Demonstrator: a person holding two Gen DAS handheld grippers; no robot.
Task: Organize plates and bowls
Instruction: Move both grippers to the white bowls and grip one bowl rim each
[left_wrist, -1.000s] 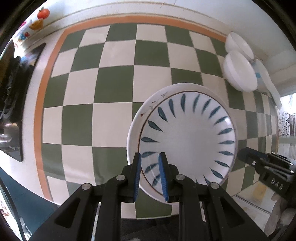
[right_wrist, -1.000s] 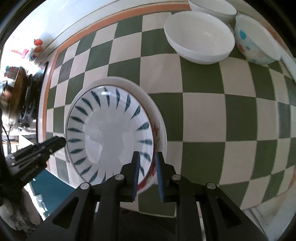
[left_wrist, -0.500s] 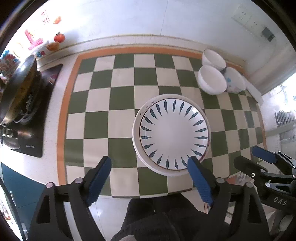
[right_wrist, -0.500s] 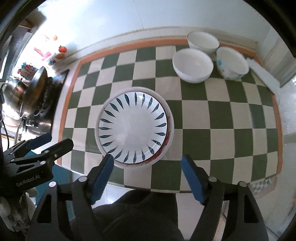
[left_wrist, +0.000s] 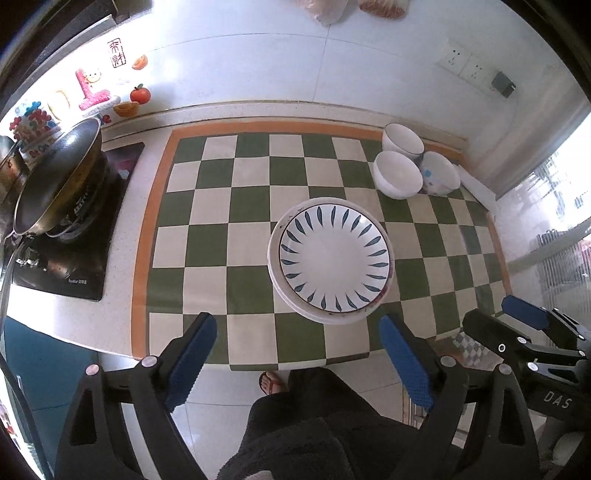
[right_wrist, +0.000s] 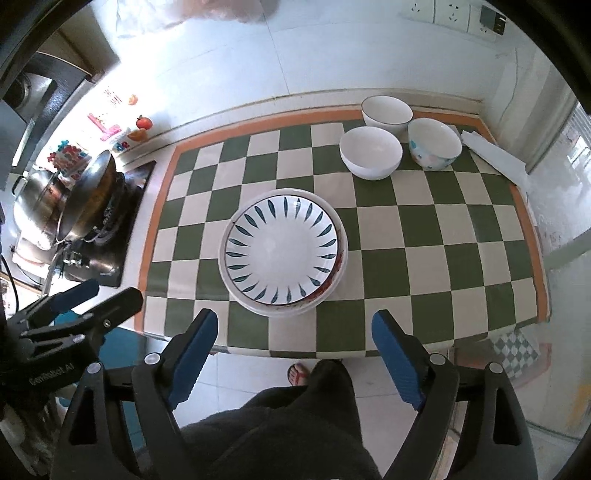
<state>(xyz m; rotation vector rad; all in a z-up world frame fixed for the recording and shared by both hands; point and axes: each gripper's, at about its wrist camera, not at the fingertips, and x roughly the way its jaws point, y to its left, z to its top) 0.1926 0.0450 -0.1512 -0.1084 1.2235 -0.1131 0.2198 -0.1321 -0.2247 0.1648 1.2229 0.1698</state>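
A white plate with blue leaf marks (left_wrist: 332, 254) (right_wrist: 280, 251) lies stacked on a larger white plate (left_wrist: 275, 266) (right_wrist: 341, 254) in the middle of the green checked mat (left_wrist: 207, 243). Three bowls sit at the back right: a plain white bowl (left_wrist: 397, 179) (right_wrist: 370, 151), a dark-rimmed bowl (left_wrist: 402, 138) (right_wrist: 386, 110) and a dotted bowl (left_wrist: 441, 177) (right_wrist: 435, 146). My left gripper (left_wrist: 295, 321) (right_wrist: 114, 291) and right gripper (right_wrist: 295, 314) (left_wrist: 491, 314) hover high above the counter's front edge. Their jaws are opening wide, with nothing between them.
A wok (left_wrist: 55, 188) sits on a black stove (left_wrist: 74, 258) at the left. A white folded sheet (right_wrist: 495, 155) lies by the right wall. Below the counter edge are a person's dark-clothed legs (left_wrist: 314, 424) and a sandalled foot (left_wrist: 271, 382).
Both grippers were shut on the near rim of the stacked plates. They have let go, opened wide, and risen up and back from the counter.
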